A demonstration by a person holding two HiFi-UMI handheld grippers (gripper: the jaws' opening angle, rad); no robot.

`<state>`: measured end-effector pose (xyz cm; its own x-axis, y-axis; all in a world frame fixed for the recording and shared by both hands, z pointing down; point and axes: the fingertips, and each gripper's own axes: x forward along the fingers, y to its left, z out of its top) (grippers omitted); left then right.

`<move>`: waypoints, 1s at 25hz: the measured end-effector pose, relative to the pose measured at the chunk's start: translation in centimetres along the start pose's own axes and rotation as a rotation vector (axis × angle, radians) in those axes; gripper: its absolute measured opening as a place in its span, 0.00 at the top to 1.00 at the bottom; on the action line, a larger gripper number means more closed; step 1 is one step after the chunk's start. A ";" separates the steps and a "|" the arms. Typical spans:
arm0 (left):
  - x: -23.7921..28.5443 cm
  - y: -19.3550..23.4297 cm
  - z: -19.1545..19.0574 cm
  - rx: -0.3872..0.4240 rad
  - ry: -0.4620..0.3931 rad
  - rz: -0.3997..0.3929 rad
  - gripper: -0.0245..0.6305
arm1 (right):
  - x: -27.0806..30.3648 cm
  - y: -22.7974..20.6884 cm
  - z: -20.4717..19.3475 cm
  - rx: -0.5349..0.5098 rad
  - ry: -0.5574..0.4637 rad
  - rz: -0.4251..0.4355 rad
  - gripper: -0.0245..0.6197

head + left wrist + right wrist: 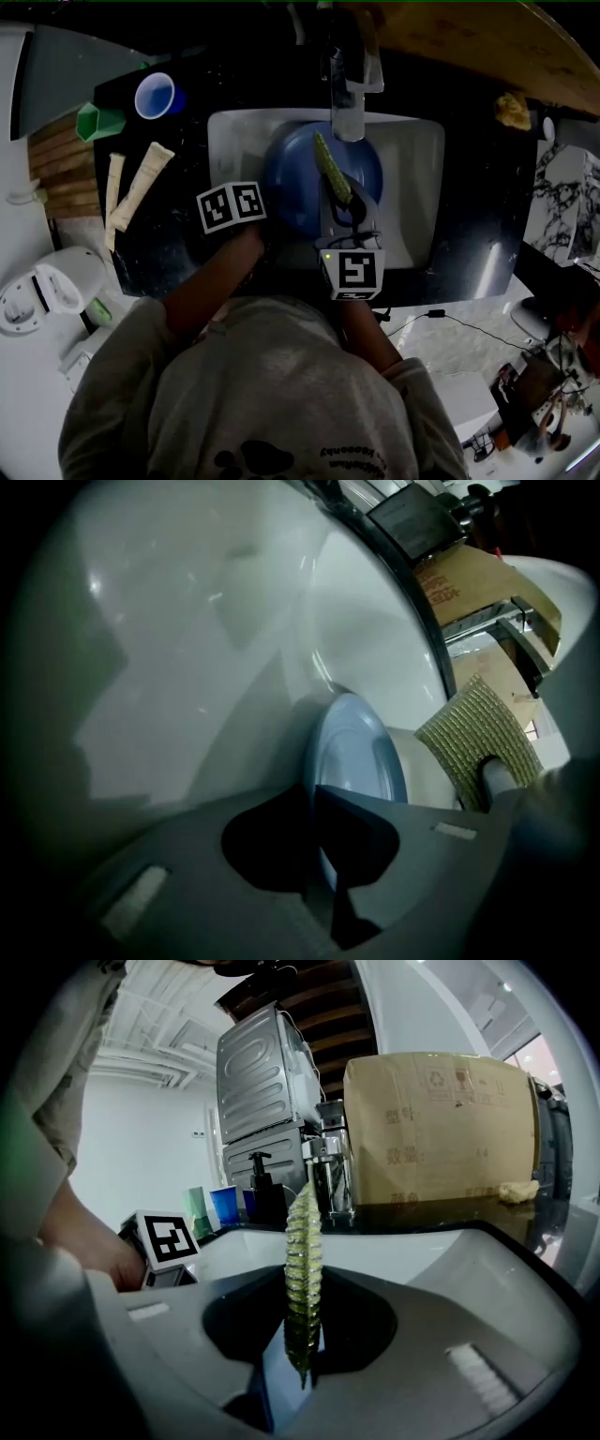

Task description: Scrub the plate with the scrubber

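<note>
My left gripper (314, 850) pinches plate (356, 752) rim; my right gripper (302, 1358) pinches scrubber (303, 1241), both over sink (417, 178).

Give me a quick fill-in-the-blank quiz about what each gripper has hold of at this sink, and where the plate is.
1. The left gripper is shut on the rim of the round ____ plate.
2. The right gripper holds a yellow-green woven ____ edge-on between its jaws.
3. The plate lies in the white ____ below the metal faucet.
Missing words: blue; scrubber; sink.
</note>
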<state>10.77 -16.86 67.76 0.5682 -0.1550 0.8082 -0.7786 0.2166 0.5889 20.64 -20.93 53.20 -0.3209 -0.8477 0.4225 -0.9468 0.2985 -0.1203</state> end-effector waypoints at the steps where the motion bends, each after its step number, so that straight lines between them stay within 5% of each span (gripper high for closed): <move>1: -0.2 -0.2 0.2 0.016 -0.007 -0.007 0.93 | -0.1 -0.1 0.2 -0.005 -0.003 -0.004 0.86; 10: -3.4 -2.5 1.3 0.201 -0.082 -0.045 0.93 | -1.1 0.7 2.4 -0.144 -0.020 -0.011 0.86; 25: -11.2 -3.3 1.1 0.214 -0.239 -0.152 0.93 | -3.3 5.1 4.9 -0.358 -0.040 0.030 0.86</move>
<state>6.68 -16.95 56.76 0.6233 -0.3964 0.6740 -0.7424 -0.0295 0.6693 16.76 -18.73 46.76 -0.3556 -0.8506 0.3873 -0.8709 0.4519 0.1930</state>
